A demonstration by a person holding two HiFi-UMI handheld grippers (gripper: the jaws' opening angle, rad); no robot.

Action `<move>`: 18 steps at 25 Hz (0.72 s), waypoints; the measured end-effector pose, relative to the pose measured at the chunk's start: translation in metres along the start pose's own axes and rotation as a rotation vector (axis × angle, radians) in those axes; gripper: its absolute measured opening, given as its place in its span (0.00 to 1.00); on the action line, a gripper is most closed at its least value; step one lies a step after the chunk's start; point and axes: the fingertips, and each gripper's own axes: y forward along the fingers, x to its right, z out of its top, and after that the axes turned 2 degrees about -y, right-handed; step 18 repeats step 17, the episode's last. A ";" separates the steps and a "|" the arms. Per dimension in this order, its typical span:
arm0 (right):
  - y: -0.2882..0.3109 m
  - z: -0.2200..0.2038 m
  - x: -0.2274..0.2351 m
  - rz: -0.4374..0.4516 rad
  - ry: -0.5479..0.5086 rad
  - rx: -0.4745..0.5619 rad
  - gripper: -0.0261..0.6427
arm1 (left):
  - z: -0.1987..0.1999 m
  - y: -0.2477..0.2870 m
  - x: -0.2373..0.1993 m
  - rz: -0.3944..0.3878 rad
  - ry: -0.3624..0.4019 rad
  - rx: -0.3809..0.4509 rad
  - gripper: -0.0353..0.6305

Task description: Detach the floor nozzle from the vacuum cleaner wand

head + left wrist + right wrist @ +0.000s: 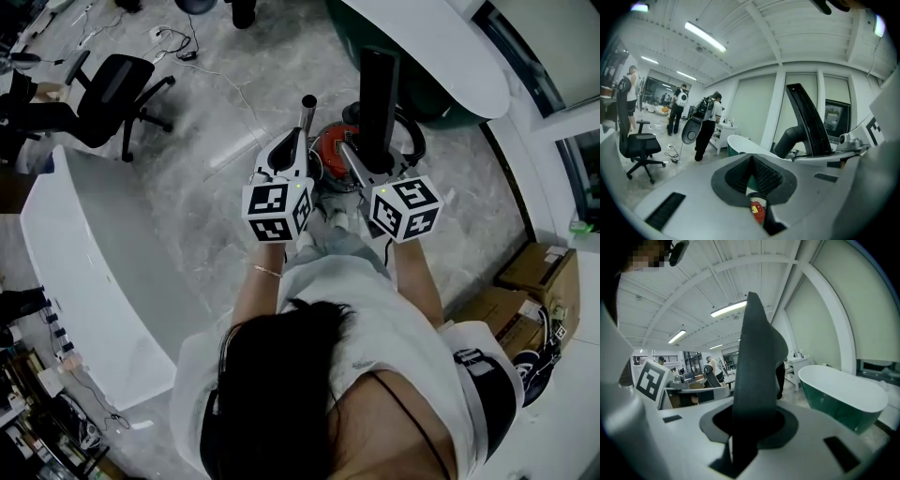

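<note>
In the head view the black floor nozzle (380, 94) stands upright, and my right gripper (368, 165) is shut on its lower part. In the right gripper view the dark nozzle (757, 376) fills the gap between the jaws of that gripper (750, 427). The silver wand (307, 112) rises from the orange vacuum body (330, 148); its top end is bare and apart from the nozzle. My left gripper (287, 155) sits just left of the wand. In its own view the left gripper (754, 176) is shut on nothing, and the nozzle (806, 122) shows to the right.
A green bathtub with a white rim (441, 56) stands behind the vacuum. A black office chair (117, 89) and floor cables lie at the far left, a white curved counter (84, 272) at the left, cardboard boxes (539, 272) at the right. People (705, 122) stand far off.
</note>
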 end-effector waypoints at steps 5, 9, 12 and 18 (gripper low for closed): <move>0.003 -0.008 0.001 -0.017 0.002 -0.027 0.19 | -0.007 0.001 -0.001 -0.025 -0.007 -0.008 0.06; 0.005 -0.010 0.002 -0.014 0.006 -0.032 0.19 | -0.009 0.004 -0.004 -0.021 -0.003 -0.017 0.06; 0.006 -0.013 0.004 -0.016 0.006 -0.043 0.19 | -0.009 0.006 -0.004 -0.039 0.005 -0.001 0.06; 0.007 -0.015 0.009 -0.019 0.011 -0.048 0.19 | -0.013 0.009 -0.003 -0.050 0.019 -0.010 0.06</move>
